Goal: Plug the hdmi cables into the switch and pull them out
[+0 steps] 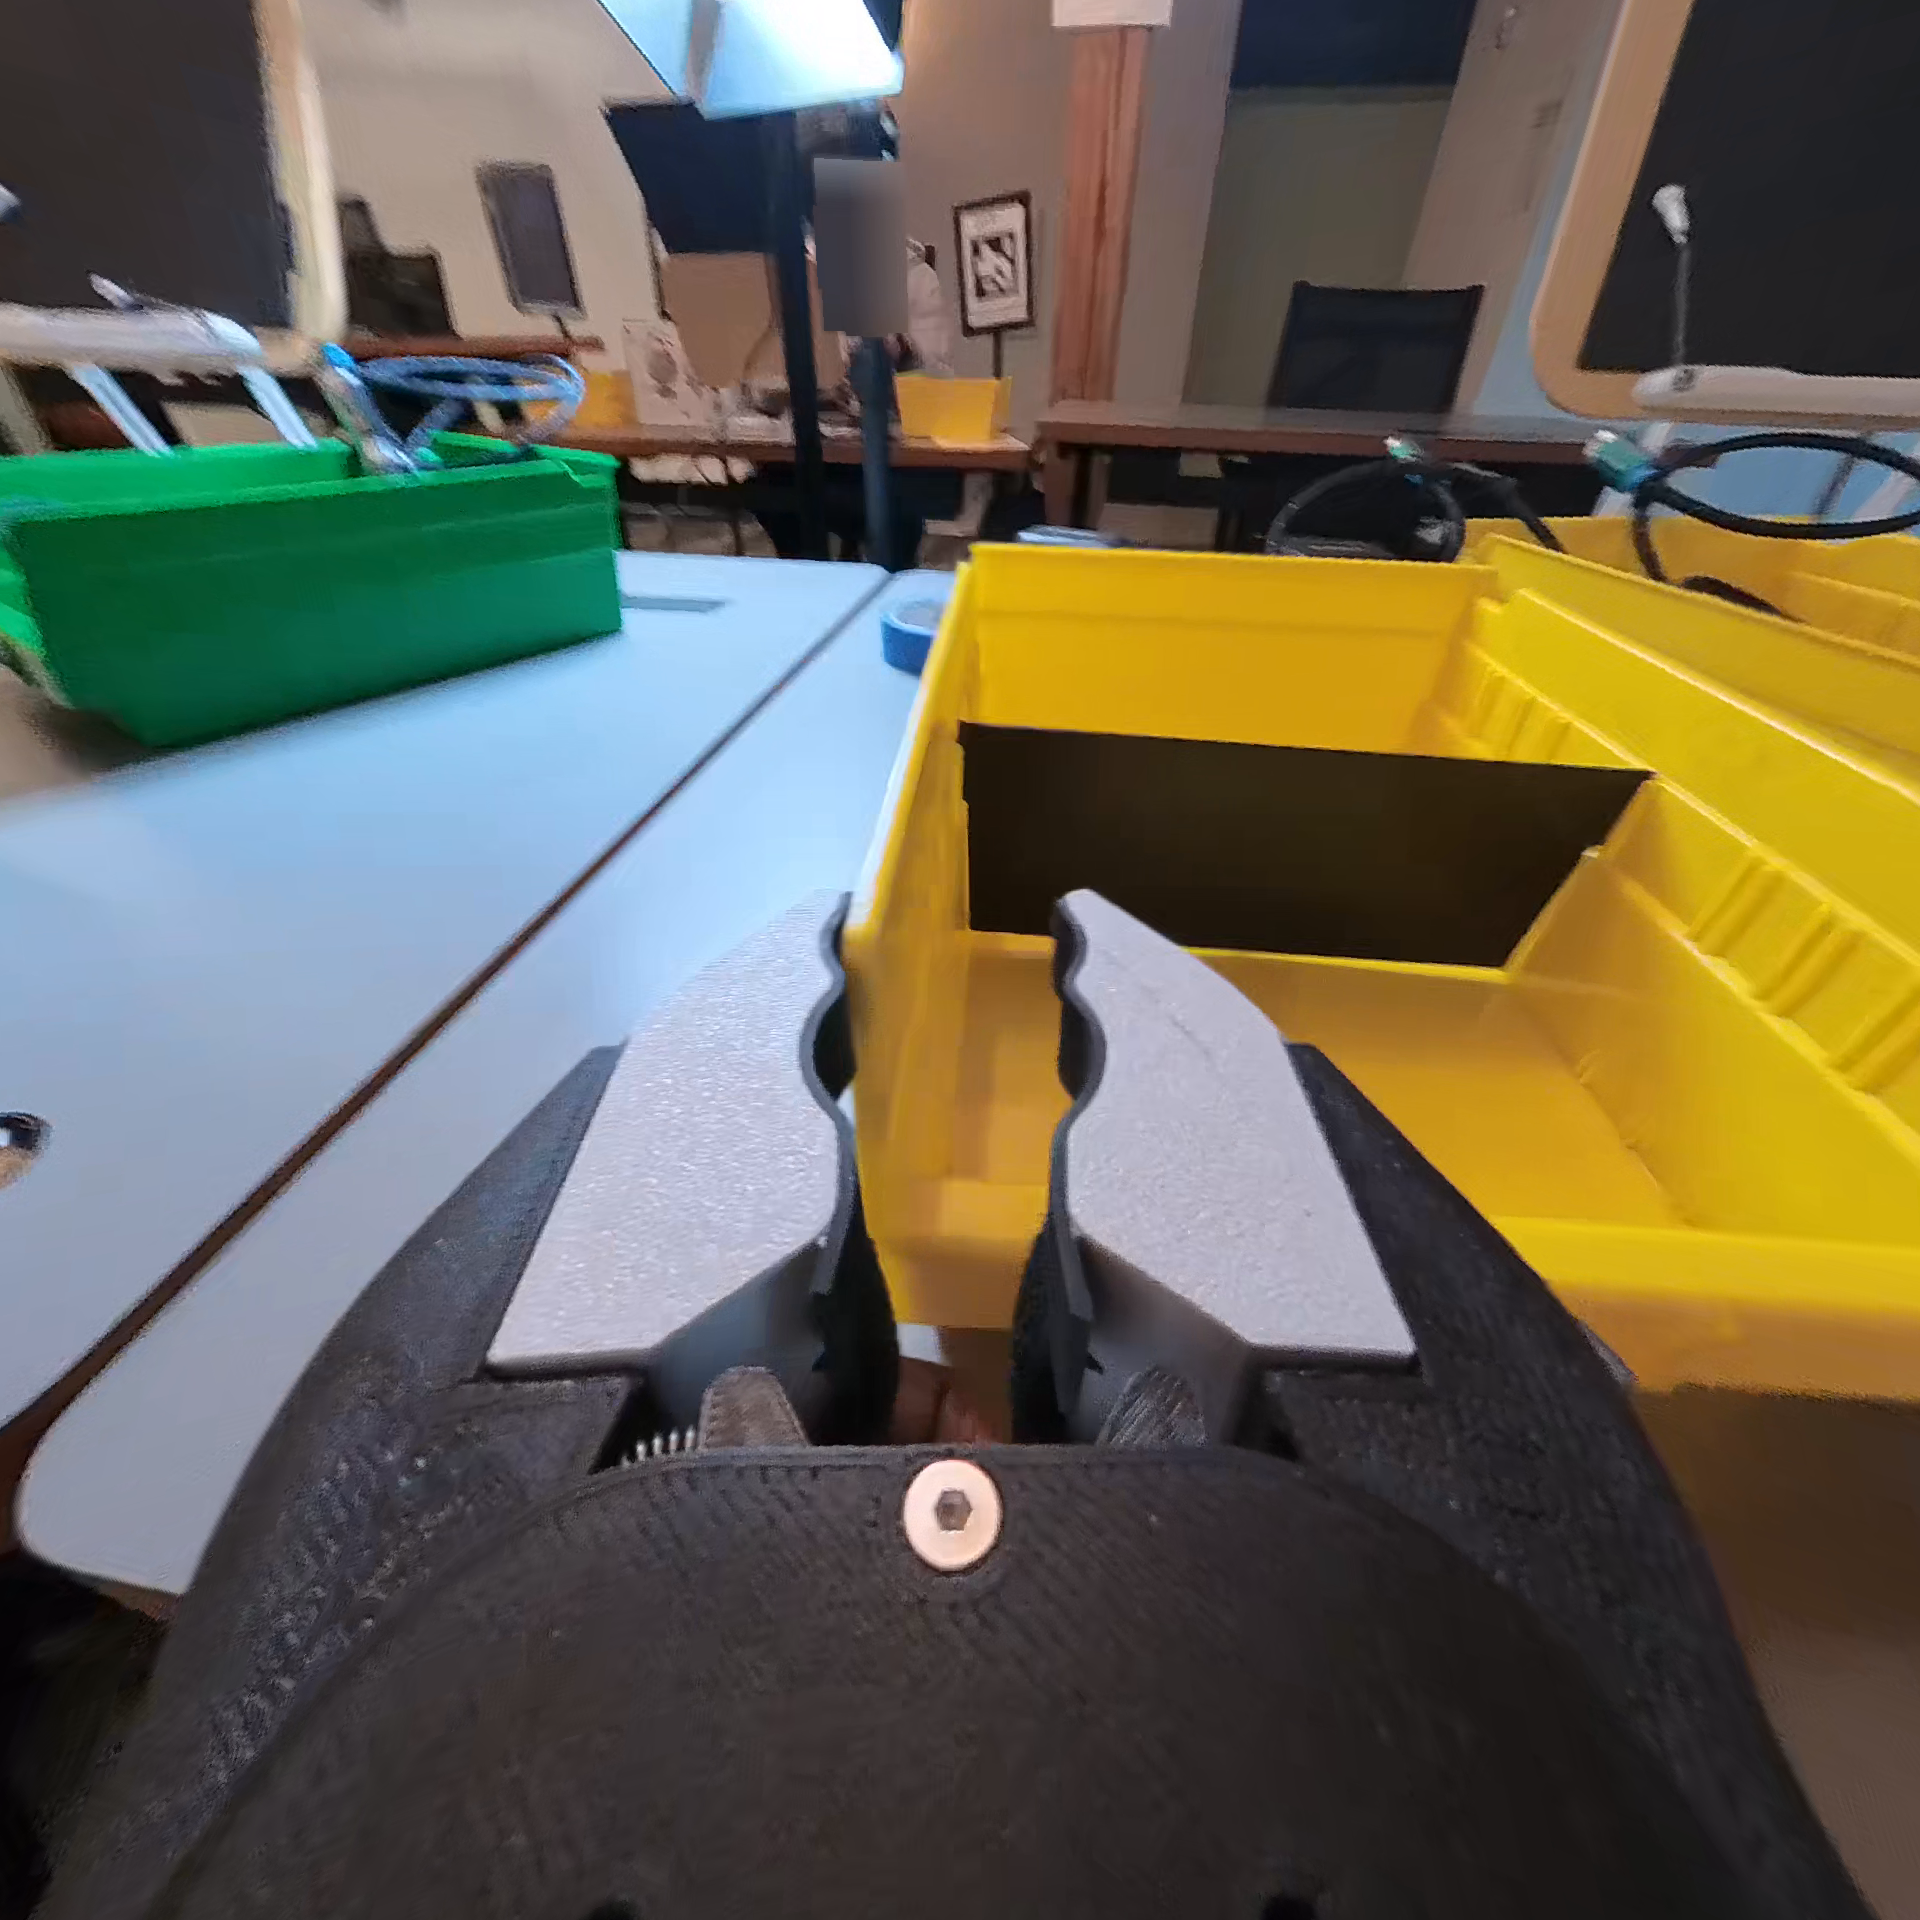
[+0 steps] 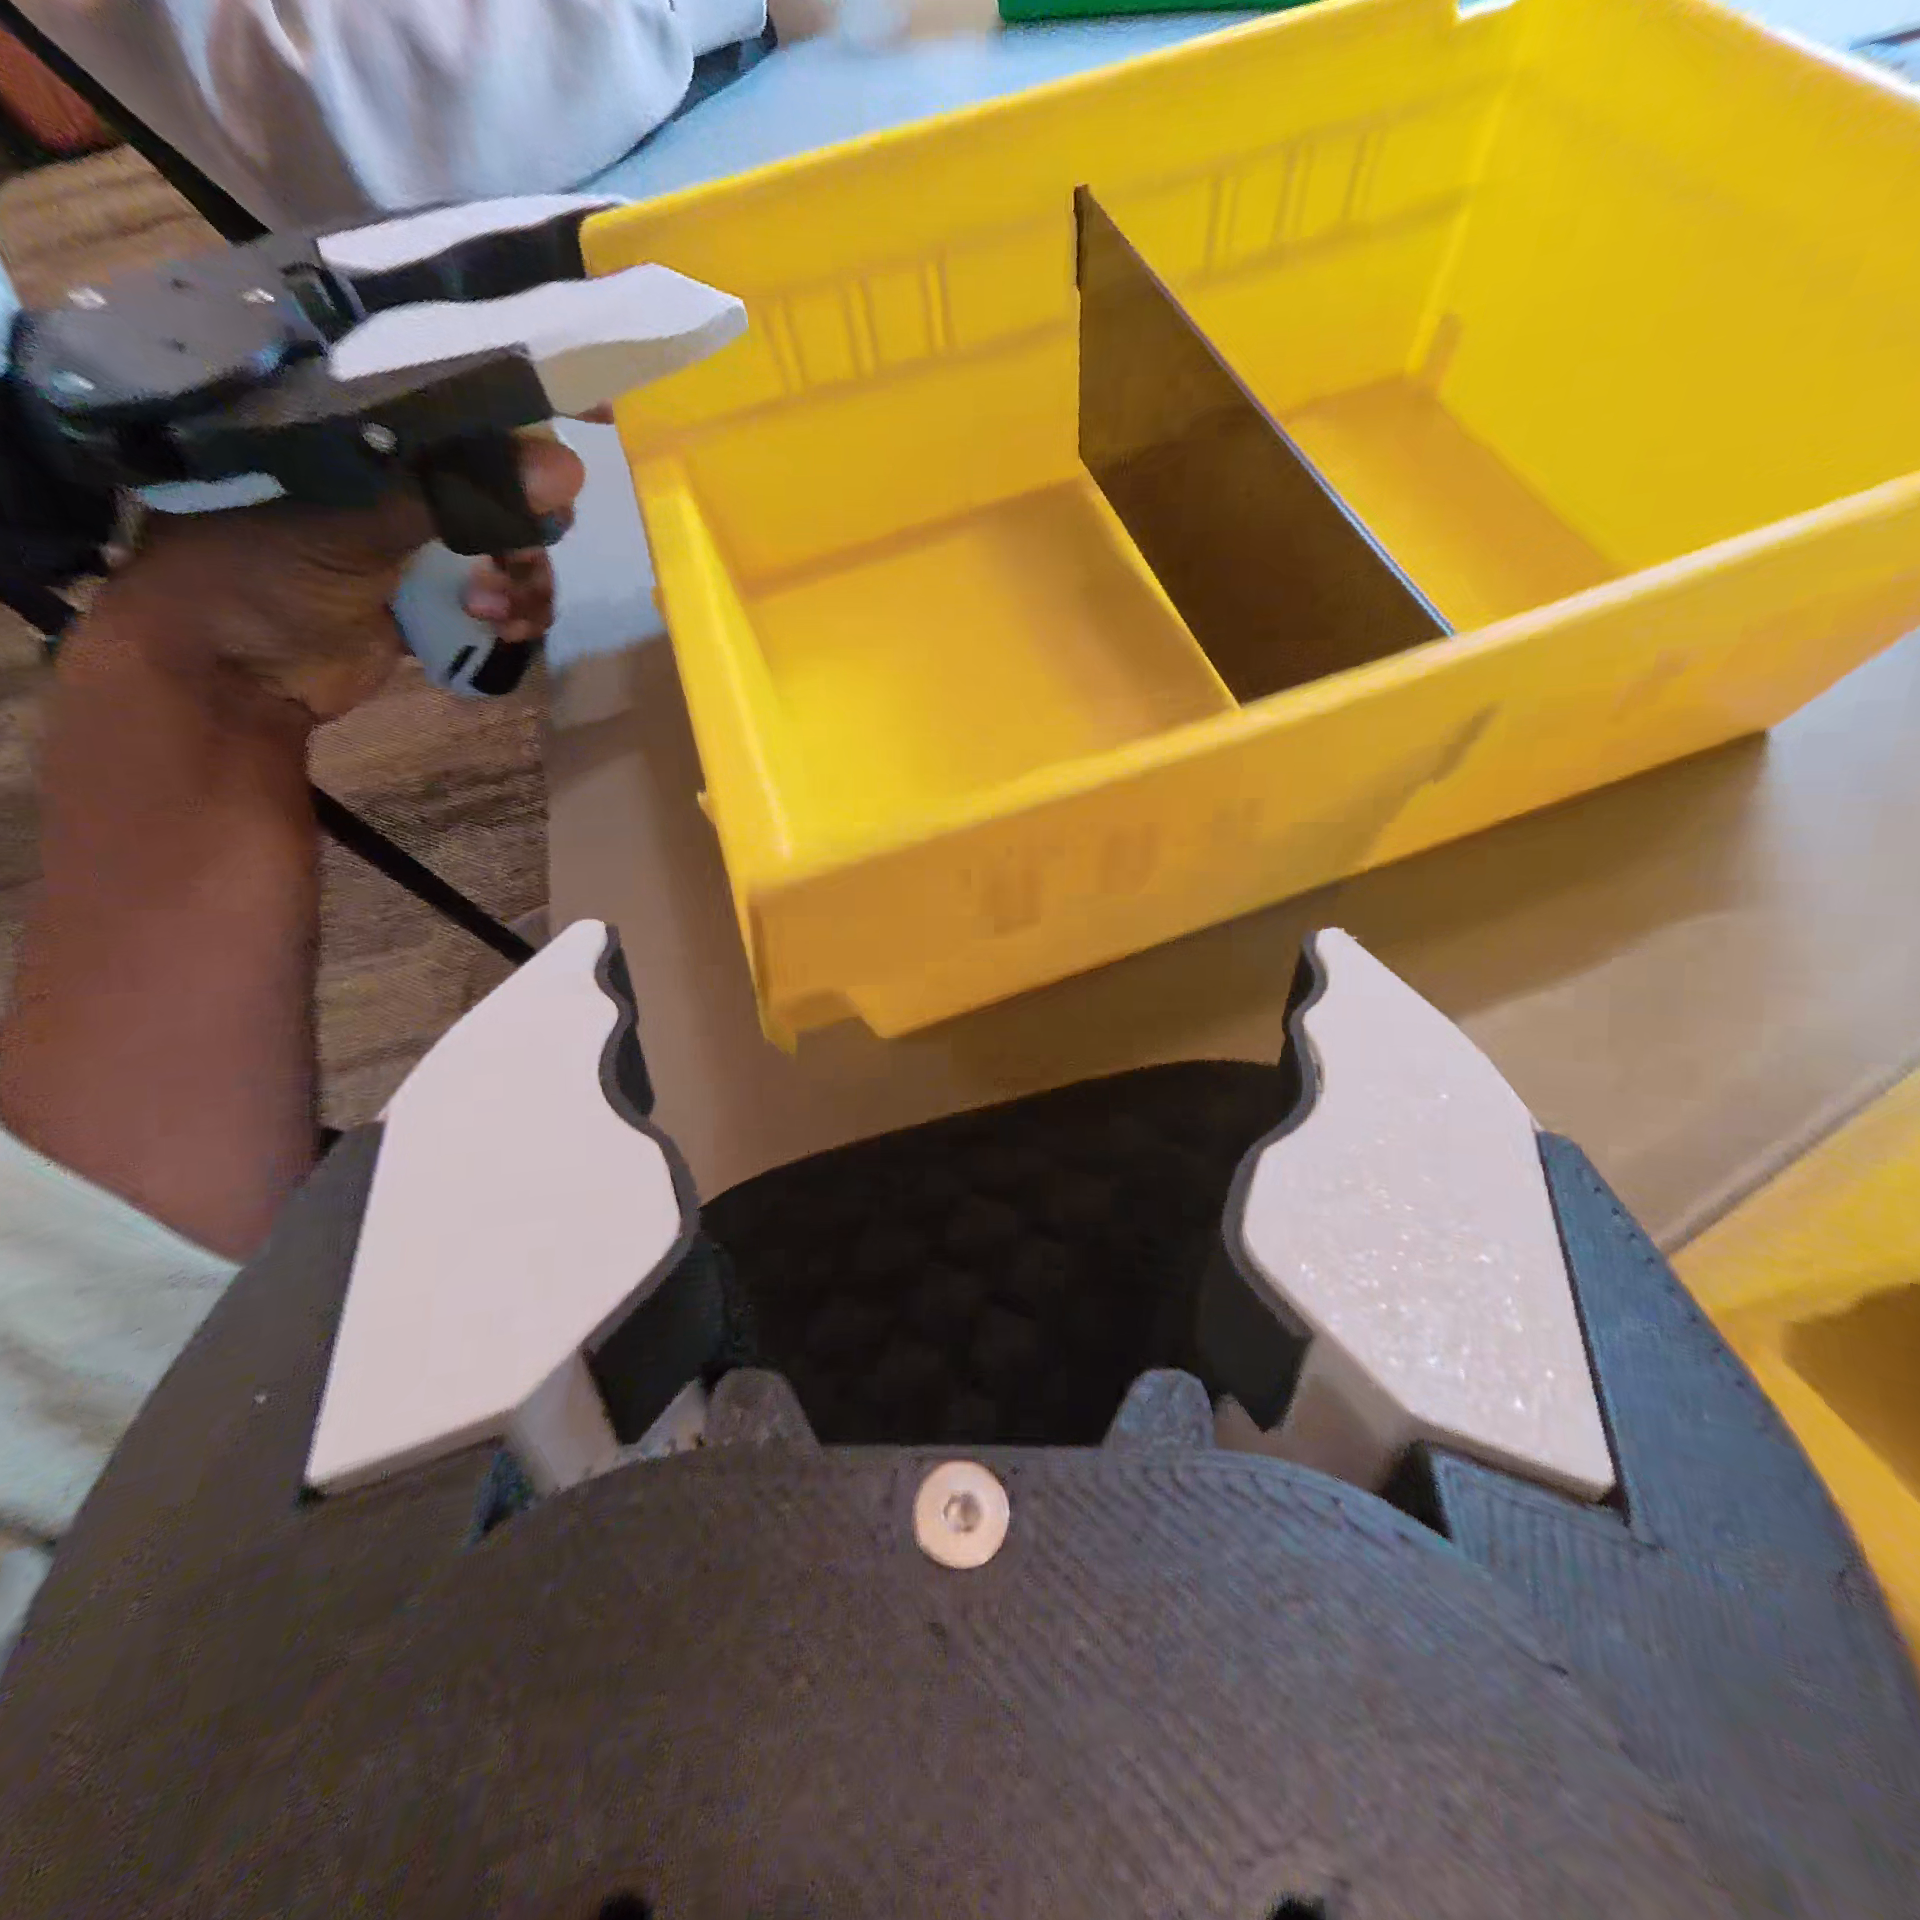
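An empty yellow bin (image 1: 1195,582) with a black divider (image 1: 1247,831) stands on the table. My left gripper (image 1: 951,914) straddles the bin's near left wall, one finger outside and one inside, closed on it. The right wrist view shows that grip (image 2: 665,270) at the bin's (image 2: 1143,790) corner, with the divider (image 2: 1226,520) across the middle. My right gripper (image 2: 966,940) is open and empty, above the table just in front of the bin. Black coiled cables (image 1: 1371,509) lie in farther yellow bins at the back right. No switch is in view.
A green bin (image 1: 312,603) with a blue cable (image 1: 468,384) stands at the back left. A blue tape roll (image 1: 909,623) lies behind the yellow bin. Another yellow bin (image 2: 1818,1351) is close on the right. A hand (image 2: 260,623) holds the left gripper.
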